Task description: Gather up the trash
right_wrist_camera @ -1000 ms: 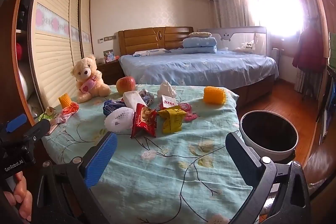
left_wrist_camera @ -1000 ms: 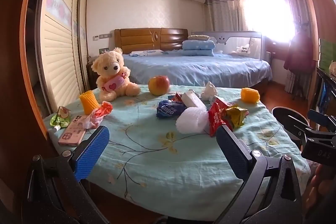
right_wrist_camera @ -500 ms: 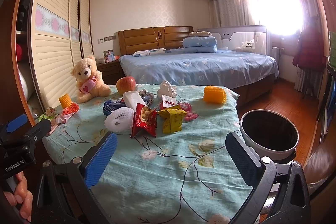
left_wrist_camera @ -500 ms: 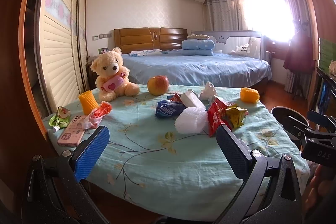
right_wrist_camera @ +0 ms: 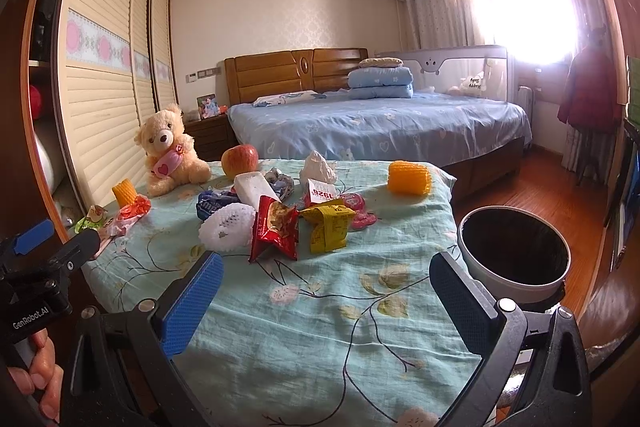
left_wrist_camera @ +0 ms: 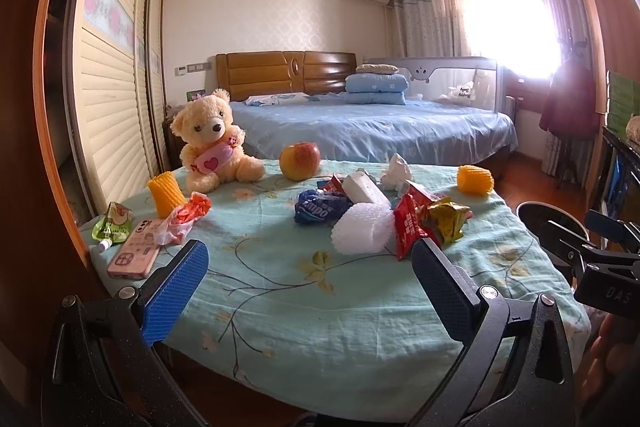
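Note:
Trash lies mid-table on a light blue floral cloth (right_wrist_camera: 304, 303): a red snack bag (right_wrist_camera: 274, 227), a yellow wrapper (right_wrist_camera: 328, 227), white foam netting (right_wrist_camera: 226, 231), a blue wrapper (left_wrist_camera: 318, 209), crumpled tissue (right_wrist_camera: 318, 167) and a small carton (right_wrist_camera: 320, 193). A white bin with a black liner (right_wrist_camera: 516, 255) stands right of the table. My left gripper (left_wrist_camera: 308, 277) is open and empty at the near edge. My right gripper (right_wrist_camera: 326, 289) is open and empty, short of the pile.
A teddy bear (left_wrist_camera: 212, 143), an apple (left_wrist_camera: 300, 155), two yellow foam pieces (left_wrist_camera: 164, 193) (right_wrist_camera: 410, 177), a pink phone (left_wrist_camera: 136, 253), a green pouch (left_wrist_camera: 112, 227) and a red-and-clear wrapper (left_wrist_camera: 188, 213) also lie on the table. A bed (right_wrist_camera: 380, 123) stands behind.

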Motion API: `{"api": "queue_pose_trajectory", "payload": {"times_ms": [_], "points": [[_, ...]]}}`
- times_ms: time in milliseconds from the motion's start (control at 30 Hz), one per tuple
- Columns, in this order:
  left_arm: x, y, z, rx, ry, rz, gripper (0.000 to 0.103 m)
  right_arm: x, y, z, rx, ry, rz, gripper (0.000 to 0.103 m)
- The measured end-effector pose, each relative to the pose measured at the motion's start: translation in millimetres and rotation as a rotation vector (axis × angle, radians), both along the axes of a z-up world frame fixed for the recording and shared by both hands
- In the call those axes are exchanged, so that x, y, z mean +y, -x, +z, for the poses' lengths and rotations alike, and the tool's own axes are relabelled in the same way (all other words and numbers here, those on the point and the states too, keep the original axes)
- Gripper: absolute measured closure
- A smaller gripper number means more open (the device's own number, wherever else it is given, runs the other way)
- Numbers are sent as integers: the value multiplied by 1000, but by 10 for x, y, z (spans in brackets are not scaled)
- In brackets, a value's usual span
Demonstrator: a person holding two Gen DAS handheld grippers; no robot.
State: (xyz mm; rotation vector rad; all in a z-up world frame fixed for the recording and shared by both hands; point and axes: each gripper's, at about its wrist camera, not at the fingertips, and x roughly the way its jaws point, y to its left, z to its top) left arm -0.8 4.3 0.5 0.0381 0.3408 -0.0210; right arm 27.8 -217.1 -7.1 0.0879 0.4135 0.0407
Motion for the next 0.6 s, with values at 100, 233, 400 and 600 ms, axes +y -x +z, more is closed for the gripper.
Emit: {"api": "queue_pose_trajectory", "payload": {"times_ms": [100, 233, 400, 600], "points": [[-11, -19, -11, 0, 1, -1, 0, -3, -1, -4, -1, 0, 1, 0], [-23, -34, -14, 4, 0, 0, 0, -7, -2, -5, 0, -2, 1, 0], [-27, -39, -20, 5, 2, 0, 0, 4, -5, -10, 3, -2, 2, 0], [-29, -46, -46, 9, 2, 0, 0, 15, -4, -21, 7, -3, 2, 0]]}}
